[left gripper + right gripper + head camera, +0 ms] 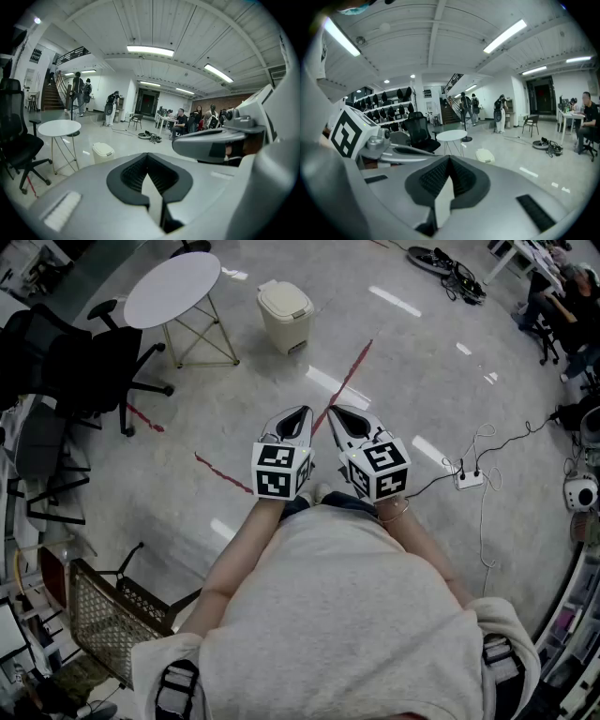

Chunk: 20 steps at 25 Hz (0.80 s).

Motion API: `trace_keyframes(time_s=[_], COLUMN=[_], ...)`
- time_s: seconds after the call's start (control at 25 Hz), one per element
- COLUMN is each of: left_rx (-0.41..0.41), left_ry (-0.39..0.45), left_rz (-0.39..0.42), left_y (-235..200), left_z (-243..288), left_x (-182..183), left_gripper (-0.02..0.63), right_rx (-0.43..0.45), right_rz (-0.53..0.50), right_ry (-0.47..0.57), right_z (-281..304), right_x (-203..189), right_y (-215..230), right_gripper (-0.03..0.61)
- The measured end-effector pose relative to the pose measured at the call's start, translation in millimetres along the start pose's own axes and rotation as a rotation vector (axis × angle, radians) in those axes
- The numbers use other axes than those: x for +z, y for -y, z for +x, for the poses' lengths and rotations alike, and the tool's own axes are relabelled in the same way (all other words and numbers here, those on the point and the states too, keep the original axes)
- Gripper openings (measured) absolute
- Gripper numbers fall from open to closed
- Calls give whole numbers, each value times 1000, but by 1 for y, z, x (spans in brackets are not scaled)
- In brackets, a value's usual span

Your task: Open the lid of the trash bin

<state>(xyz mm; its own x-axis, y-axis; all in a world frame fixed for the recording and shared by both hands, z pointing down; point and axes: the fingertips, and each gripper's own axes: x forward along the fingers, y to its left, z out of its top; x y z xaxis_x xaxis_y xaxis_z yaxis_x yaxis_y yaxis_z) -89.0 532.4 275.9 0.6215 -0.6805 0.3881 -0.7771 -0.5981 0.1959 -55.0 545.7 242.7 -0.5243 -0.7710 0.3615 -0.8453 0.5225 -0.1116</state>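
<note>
A cream trash bin (286,315) with its lid down stands on the floor far ahead, beside a round white table (174,287). My left gripper (301,415) and right gripper (335,415) are held side by side close to my body, well short of the bin, both shut with nothing between the jaws. The left gripper view shows the bin (102,152) small at left beyond the closed left gripper (147,156). Past the closed right gripper (449,159), the right gripper view has the bin (485,155) near centre.
A black office chair (70,362) stands left of the table. A wire basket (105,620) sits at my near left. A power strip with cables (468,479) lies on the floor to the right. Red tape lines (349,373) cross the floor. People (553,301) sit at desks far right.
</note>
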Motion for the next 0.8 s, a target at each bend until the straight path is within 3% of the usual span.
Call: trace_keyframes(time_s=[0.36, 0.8], left_rx=[23, 2], left_ry=[-40, -8], left_rz=[-22, -30], left_y=[0, 14], left_z=[11, 22], left_x=[-8, 0], left_gripper=[-5, -5], right_rx=[-22, 6], right_rz=[18, 24], right_ry=[-48, -9], right_z=[0, -5], right_x=[-17, -10], right_y=[22, 28], right_gripper=[8, 8])
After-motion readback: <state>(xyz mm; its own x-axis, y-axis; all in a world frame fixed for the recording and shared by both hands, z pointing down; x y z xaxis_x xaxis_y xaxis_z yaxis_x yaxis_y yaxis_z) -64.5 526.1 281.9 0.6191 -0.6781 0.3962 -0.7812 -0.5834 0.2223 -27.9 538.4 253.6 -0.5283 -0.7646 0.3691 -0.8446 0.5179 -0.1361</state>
